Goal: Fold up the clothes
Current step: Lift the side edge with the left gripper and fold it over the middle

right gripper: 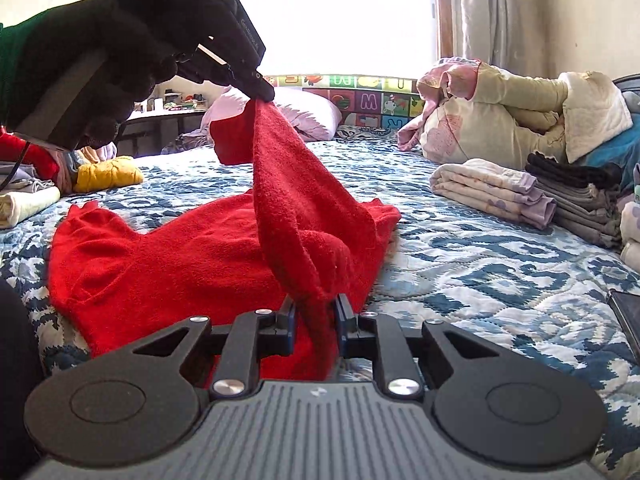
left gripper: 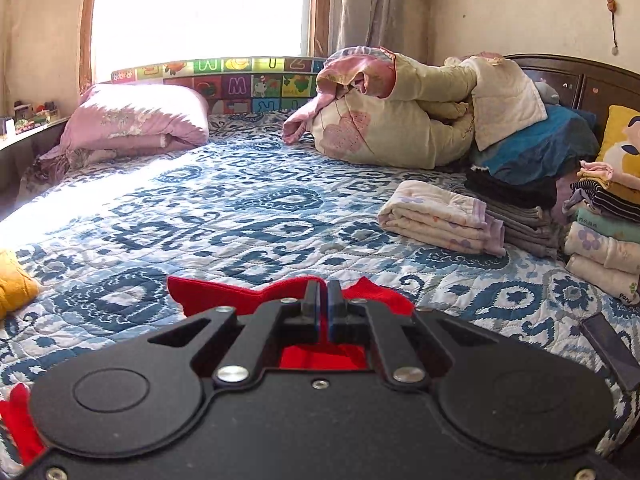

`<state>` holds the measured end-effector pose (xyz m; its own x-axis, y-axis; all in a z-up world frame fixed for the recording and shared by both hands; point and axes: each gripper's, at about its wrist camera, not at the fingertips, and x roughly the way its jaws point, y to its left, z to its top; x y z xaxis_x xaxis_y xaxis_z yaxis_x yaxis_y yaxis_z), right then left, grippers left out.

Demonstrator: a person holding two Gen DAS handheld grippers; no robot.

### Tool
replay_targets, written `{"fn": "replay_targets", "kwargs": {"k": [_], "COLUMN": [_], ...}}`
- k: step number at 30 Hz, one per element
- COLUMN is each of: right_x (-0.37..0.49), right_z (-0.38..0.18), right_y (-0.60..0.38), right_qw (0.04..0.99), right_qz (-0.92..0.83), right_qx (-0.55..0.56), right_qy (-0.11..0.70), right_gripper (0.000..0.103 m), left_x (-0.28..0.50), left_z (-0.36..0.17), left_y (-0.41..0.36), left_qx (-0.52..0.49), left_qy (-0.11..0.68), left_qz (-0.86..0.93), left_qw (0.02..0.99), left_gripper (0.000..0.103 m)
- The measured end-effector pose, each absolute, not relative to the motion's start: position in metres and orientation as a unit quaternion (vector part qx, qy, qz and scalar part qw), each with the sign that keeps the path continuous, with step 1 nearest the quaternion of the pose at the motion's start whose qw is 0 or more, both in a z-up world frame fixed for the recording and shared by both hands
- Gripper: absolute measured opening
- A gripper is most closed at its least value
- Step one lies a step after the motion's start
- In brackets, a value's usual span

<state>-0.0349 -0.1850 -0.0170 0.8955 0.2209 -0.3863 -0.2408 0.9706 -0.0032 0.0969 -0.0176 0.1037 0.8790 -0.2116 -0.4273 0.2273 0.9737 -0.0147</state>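
The left gripper [right gripper: 266, 94] is lifted above the bed [right gripper: 480, 264], its jaws pressed together on a pinch of the red garment [right gripper: 192, 264], which hangs down from them in a long twisted fold; a black-gloved hand [right gripper: 100, 64] grips its handle, with a green sleeve showing at the wrist; from the left wrist view the same jaws [left gripper: 324, 296] meet with no gap to speak of, red cloth spilling out on both sides of them and underneath; the right gripper [right gripper: 316, 312] sits lower, its jaws nipped onto another bunched end of the same garment, so the cloth is strung between the two pairs of jaws while the rest of it lies spread on the blue patterned quilt to the left of the right jaws; well beyond and to the right of both jaws there are folded stacks, a pale floral one [right gripper: 492, 192] and a grey pile [right gripper: 580, 208] with something black on top; a yellow bundle [right gripper: 108, 174] lies far off to the left, under the raised left gripper; rolled quilts [left gripper: 420, 120] are heaped far ahead near the headboard, and a pink pillow [left gripper: 136, 120] sits by the bright window.
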Motion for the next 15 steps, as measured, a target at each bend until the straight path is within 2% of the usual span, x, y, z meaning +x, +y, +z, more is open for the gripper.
{"fn": "replay_targets", "kwargs": {"k": [7, 12, 15], "right_x": [-0.039, -0.042, -0.042], "right_z": [-0.019, -0.025, -0.030], "right_y": [-0.174, -0.158, -0.150], "right_qw": [0.968, 0.959, 0.953], "right_qz": [0.147, 0.173, 0.180], "right_qx": [-0.063, -0.107, -0.129], "right_qy": [0.193, 0.197, 0.205], "right_gripper": [0.018, 0.018, 0.018], "left_x": [0.055, 0.053, 0.053], "left_z": [0.078, 0.040, 0.025], "left_y": [0.011, 0.042, 0.047], "left_qx": [0.055, 0.009, 0.018], "left_qy": [0.178, 0.192, 0.202], "left_qz": [-0.066, -0.044, -0.041], "left_qw": [0.980, 0.980, 0.978], "left_gripper": [0.002, 0.002, 0.002]}}
